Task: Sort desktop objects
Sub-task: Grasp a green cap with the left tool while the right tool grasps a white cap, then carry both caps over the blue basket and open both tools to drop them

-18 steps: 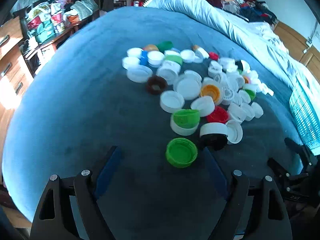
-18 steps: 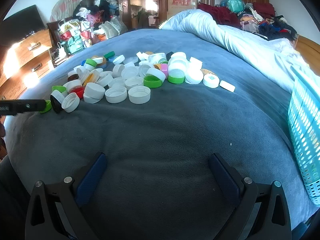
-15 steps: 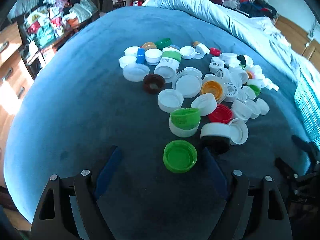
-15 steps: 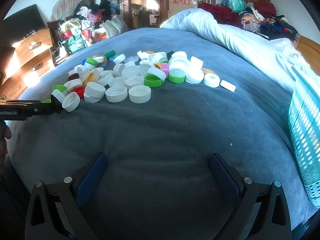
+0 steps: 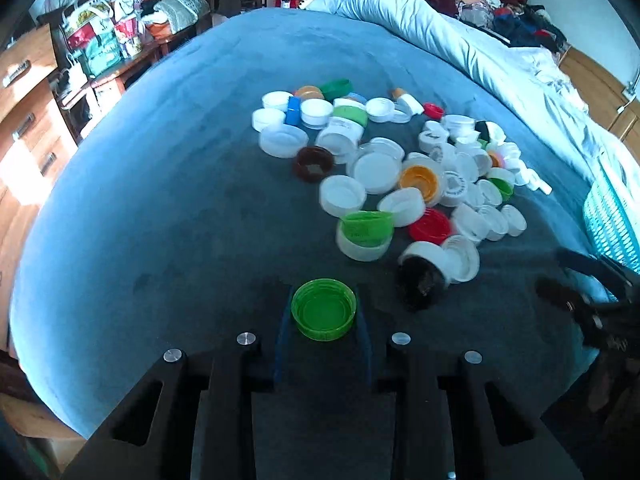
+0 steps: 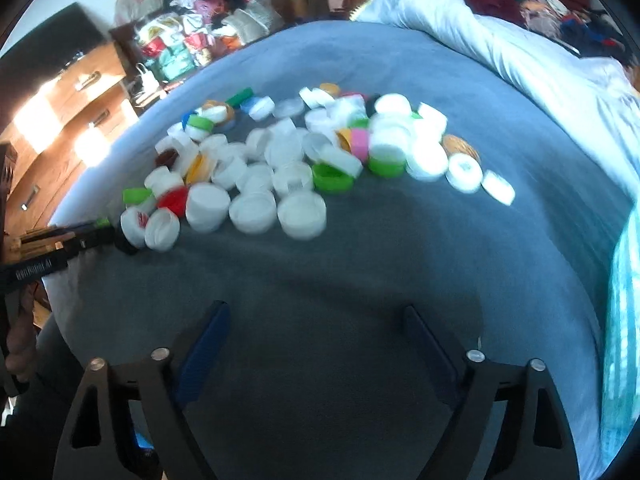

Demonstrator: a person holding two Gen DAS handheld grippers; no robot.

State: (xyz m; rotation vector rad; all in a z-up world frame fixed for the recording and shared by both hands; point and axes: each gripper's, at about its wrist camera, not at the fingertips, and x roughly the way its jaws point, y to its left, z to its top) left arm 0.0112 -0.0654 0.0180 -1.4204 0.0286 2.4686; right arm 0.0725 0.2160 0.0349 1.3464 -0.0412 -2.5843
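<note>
My left hand-held gripper (image 5: 323, 320) clenches the light, rigid green cap (image 5: 323, 309) across its rim; right hand-held gripper (image 6: 316, 344) stays released.

Pile of caps (image 5: 400, 168) lies on the bed (image 5: 160, 200); one cap (image 5: 323, 309) before it; basket (image 5: 610, 220) at right; quilt (image 5: 460, 48) behind.

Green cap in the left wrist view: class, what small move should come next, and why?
Probably lift it. The left tool is shut on the green cap, which lies apart from the pile of caps on the blanket.
</note>
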